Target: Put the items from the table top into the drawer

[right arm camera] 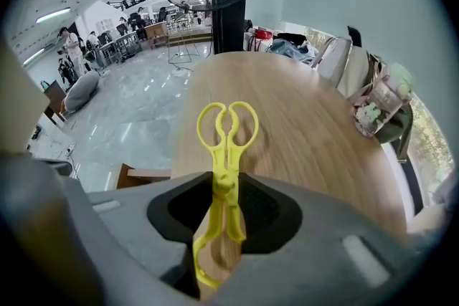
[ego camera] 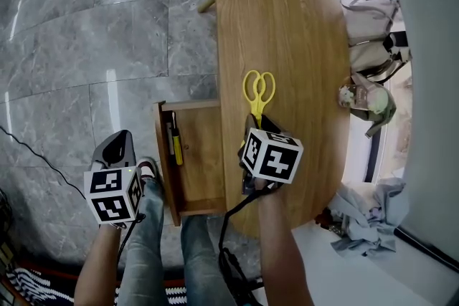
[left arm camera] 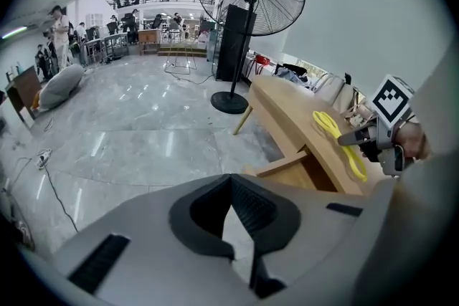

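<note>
Right claw (right arm camera: 224,188) is clamped on the yellow scissors (right arm camera: 227,127) above the counter (ego camera: 294,25). Left claw (left arm camera: 229,190) is closed and empty. The open drawer (ego camera: 204,175) holds 1 item, seemingly a pen (ego camera: 176,143). The scissors are not yet in the drawer.

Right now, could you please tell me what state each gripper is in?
Left gripper: closed, with nothing between its jaws.
Right gripper: closed on the yellow tongs, holding them near the pivot.
</note>
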The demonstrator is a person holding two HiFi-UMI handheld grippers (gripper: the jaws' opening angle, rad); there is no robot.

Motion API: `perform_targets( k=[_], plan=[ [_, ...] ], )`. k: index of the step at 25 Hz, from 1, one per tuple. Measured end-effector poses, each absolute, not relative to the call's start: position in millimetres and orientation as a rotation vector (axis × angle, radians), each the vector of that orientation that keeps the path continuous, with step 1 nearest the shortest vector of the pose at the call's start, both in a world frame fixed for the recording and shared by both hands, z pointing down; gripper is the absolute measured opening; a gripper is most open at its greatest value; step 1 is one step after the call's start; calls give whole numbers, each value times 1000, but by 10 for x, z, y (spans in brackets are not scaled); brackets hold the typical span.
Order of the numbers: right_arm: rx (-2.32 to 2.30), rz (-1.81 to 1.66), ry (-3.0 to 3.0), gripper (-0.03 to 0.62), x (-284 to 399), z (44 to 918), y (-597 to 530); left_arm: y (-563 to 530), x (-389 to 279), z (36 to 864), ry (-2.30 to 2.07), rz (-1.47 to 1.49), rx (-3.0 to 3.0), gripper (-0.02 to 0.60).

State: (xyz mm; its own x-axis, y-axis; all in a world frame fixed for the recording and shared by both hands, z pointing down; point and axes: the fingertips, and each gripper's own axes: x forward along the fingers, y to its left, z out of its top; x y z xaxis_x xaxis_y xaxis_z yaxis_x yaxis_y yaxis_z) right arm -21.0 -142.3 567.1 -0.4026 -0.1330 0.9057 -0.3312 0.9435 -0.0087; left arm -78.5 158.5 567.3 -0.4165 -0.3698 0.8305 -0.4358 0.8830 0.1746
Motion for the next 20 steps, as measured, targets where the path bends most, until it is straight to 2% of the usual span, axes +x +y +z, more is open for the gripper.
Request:
perform_targets(
  k=[20],
  plan=[
    [219, 230, -1973, 117, 122, 5664, -594, 2205, -320, 5683, -2056, 43, 495, -3]
  ],
)
